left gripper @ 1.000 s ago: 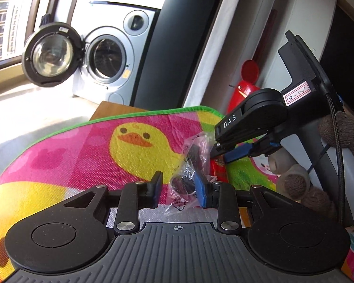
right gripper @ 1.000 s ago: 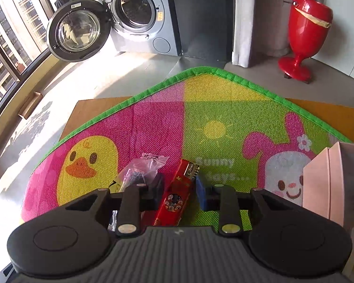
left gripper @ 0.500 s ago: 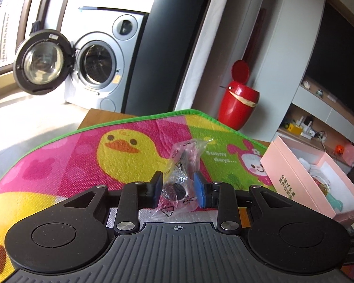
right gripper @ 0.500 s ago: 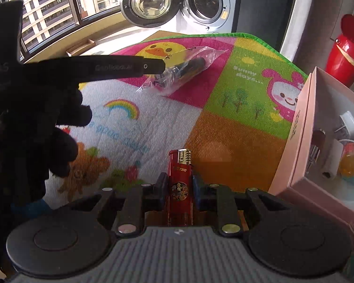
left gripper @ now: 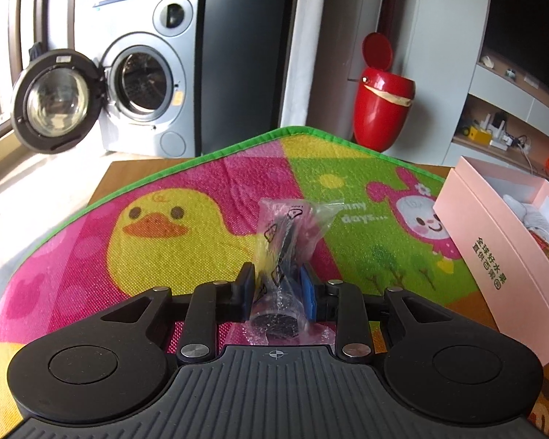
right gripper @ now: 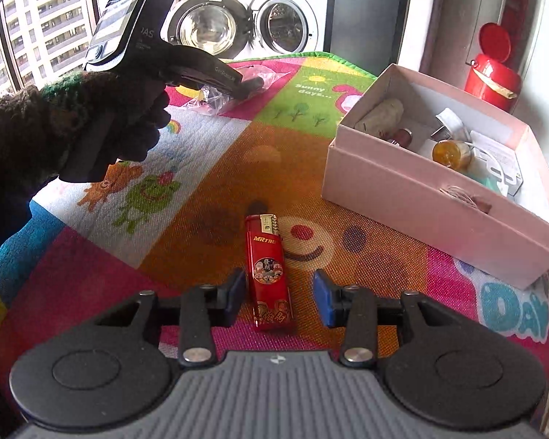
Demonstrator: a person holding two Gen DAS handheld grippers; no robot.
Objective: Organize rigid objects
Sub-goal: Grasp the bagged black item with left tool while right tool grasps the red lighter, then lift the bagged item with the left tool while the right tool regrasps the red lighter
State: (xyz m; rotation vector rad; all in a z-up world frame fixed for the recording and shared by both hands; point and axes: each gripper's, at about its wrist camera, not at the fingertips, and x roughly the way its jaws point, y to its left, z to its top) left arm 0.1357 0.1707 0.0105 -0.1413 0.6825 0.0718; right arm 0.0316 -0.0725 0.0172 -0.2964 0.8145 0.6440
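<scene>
Left wrist view: a bagged black part (left gripper: 280, 256) is pinched by the left gripper (left gripper: 277, 287) jaws. A red lighter (right gripper: 269, 272) lies on the play mat (right gripper: 238, 168) between the spread jaws of the right gripper (right gripper: 279, 294).

On the right side of the play mat (right gripper: 216, 190) stands the pink box (right gripper: 413, 197), open at the top, its near wall upright and blocking any low approach from the mat side. Its inside is crowded with small items (a bottle, a plug, a cable), with a little bare floor at the near left corner. The broad middle of the mat lies bare, save the red lighter (right gripper: 269, 270) lying flat between the parted jaws of the right gripper (right gripper: 279, 294). Far left, the left gripper (right gripper: 234, 84) and gloved hand (right gripper: 91, 117) occupy the space above the plastic bag (left gripper: 285, 241). Beyond the far edge stand a washing machine (left gripper: 150, 84), door swung open, and a red bin (left gripper: 382, 109).
</scene>
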